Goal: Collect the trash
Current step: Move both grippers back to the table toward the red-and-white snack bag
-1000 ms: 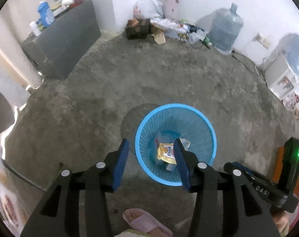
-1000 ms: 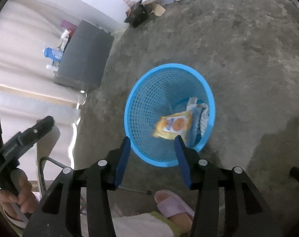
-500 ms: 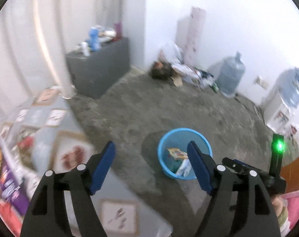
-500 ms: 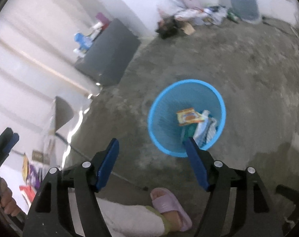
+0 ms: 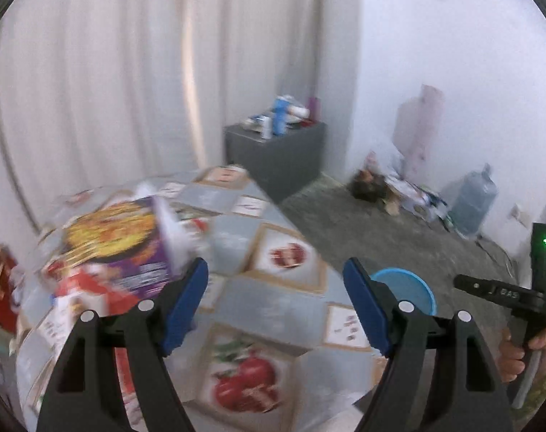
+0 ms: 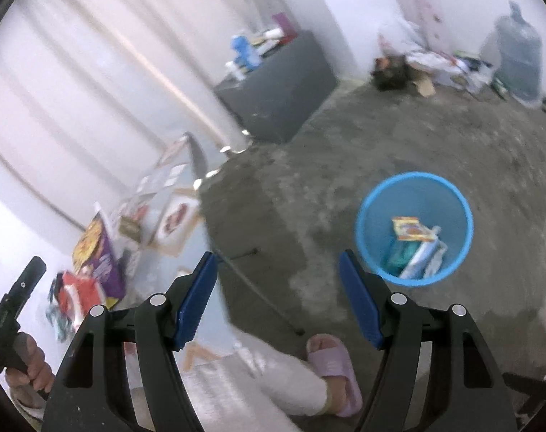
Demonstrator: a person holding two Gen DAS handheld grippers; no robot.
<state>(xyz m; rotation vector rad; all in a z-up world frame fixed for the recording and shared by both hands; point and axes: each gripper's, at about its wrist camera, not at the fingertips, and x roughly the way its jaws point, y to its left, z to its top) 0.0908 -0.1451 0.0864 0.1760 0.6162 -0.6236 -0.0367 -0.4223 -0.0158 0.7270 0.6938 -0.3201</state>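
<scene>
Blue basket, two open claws

Glossy printed oilcloth on the bench, smooth, with fruit pictures in tan frames. Glossy purple cardboard box at 9 o'clock in the left wrist view, beside crumpled red-and-white wrapper, shiny. Matt black plastic on the left tool, with blue ridged rubbery pads and bright metal screw heads; same make on the right tool. Rough, mottled grey concrete floor. Blue plastic mesh basket at 3 o'clock in the right wrist view, holding glossy foil packets. Matt dark grey cabinet. Soft white pleated cloth curtain. Translucent bluish plastic water jug. Smooth lilac rubbery slipper.
</scene>
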